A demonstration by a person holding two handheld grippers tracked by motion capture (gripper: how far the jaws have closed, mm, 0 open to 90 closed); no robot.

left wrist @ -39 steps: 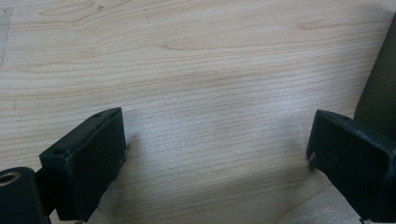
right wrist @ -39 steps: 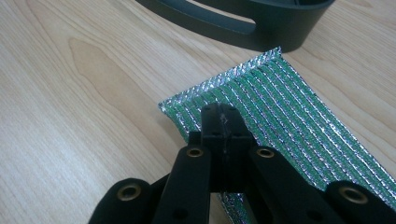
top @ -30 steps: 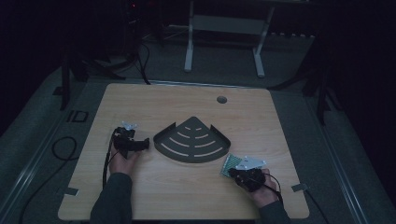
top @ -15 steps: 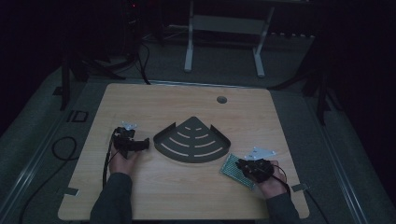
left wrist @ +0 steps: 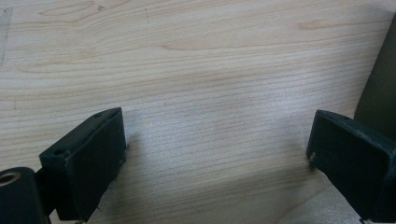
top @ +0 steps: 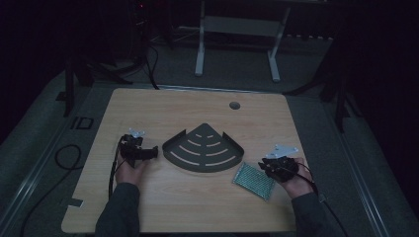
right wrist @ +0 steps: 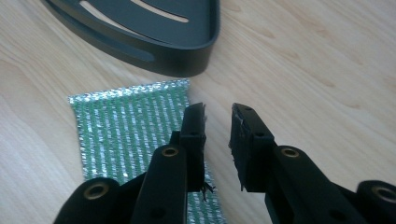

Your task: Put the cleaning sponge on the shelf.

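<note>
Right fingers just parted above the green mesh; left fingers wide and empty.

My right gripper (top: 273, 167) sits at the near right of the light wooden desk (top: 197, 106), and its black fingers (right wrist: 194, 126) have just been opening to a narrow gap with nothing between them. Under them lies the glittering green woven mesh rectangle (right wrist: 126, 123), flat on the desk; whether the left-hand finger brushes its edge I cannot tell. The mesh (top: 253, 180) lies just beside the near right corner of the dark fan-shaped slotted metal tray (top: 203, 149), which sits mid-desk. My left gripper (top: 140, 152) rests on the tray's other side, its fingers (left wrist: 93, 154) spread wide over bare wood, holding nothing, one fingertip close by the tray's dark wall (left wrist: 380, 88).
</note>
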